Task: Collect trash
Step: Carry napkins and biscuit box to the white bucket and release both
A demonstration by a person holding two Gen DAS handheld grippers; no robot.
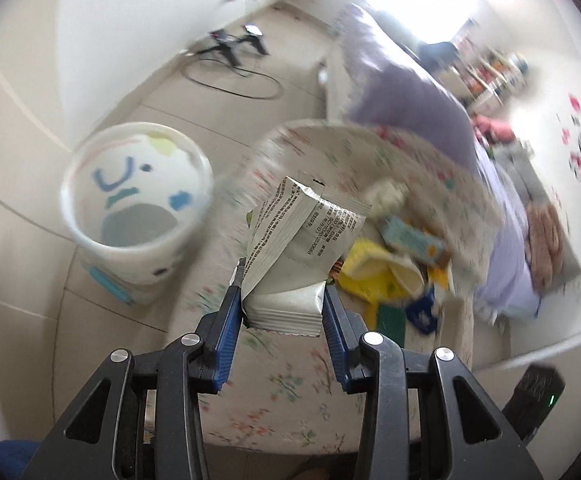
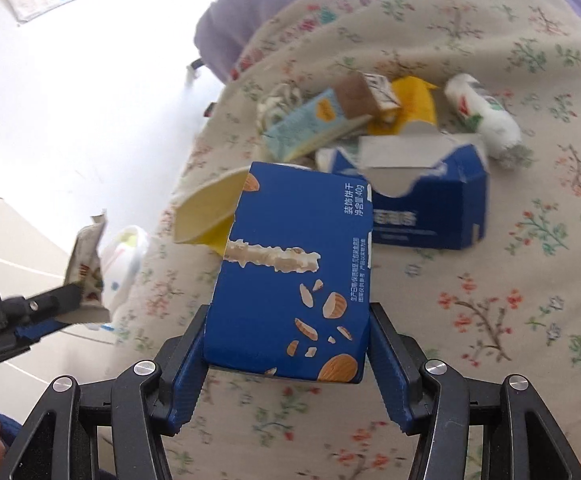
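My left tongs [image 1: 282, 300] pinch a crumpled silver wrapper [image 1: 298, 240], held above the flowered bed cover [image 1: 282, 392]; my right tongs [image 2: 288, 344] clamp a blue almond-biscuit box [image 2: 290, 272] over the same cover; beyond that box lies the remaining litter, an opened blue carton [image 2: 430, 208] nearest it; the white bin [image 1: 134, 216] stands on the floor beside the bed, left of the wrapper.

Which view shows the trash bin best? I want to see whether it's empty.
The left wrist view: the white bin stands on the floor beside the bed, its mouth open to the camera, though blurred. In the right wrist view only a sliver shows behind the silver wrapper.
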